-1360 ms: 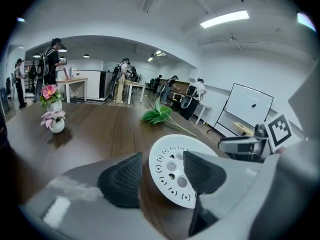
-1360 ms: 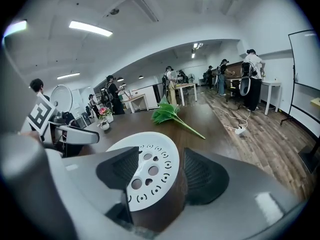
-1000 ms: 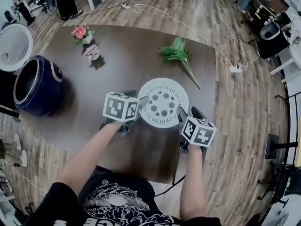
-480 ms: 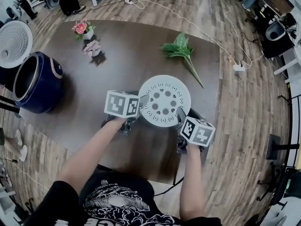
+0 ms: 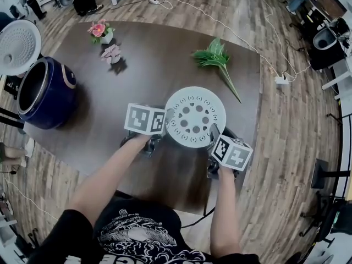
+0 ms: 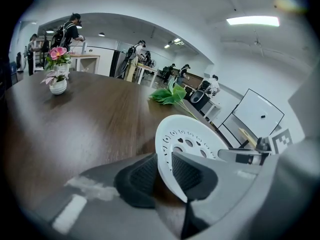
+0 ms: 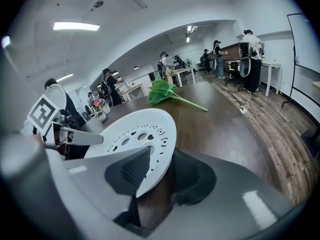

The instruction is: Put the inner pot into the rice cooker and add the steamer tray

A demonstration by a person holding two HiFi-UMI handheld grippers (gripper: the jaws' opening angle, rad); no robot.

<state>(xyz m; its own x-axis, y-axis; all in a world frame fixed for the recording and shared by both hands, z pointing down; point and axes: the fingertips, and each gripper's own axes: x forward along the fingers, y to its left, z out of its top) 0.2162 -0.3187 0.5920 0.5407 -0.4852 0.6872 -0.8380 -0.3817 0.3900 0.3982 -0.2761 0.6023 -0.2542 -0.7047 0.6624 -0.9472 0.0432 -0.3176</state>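
Left gripper view showed the left gripper with its two dark ribbed pads pinching the near rim of the white steamer tray. The jaws had just been closing, and the rim stood clamped between them. The right gripper view gave the mirror of this: the right gripper had also just been closing and now nipped the opposite rim of the same tray, one pad above the perforated face and one below its edge.

From the head view, the round tray (pierced with rings of holes) sat between the two marker cubes, toward the near edge of the dark brown table, with a gripper on either side and the person's bare forearms reaching in from below. Whether the tray had left the tabletop I could not tell.

Well apart from the tray, at the table's left edge, stood the dark blue rice cooker with its white lid swung open. Whether the inner pot sat inside, I could not make out. A green leafy sprig lay beyond the tray toward the far right. Two small flower pots stood near the far left corner. A white cable ran across the wooden floor beyond.
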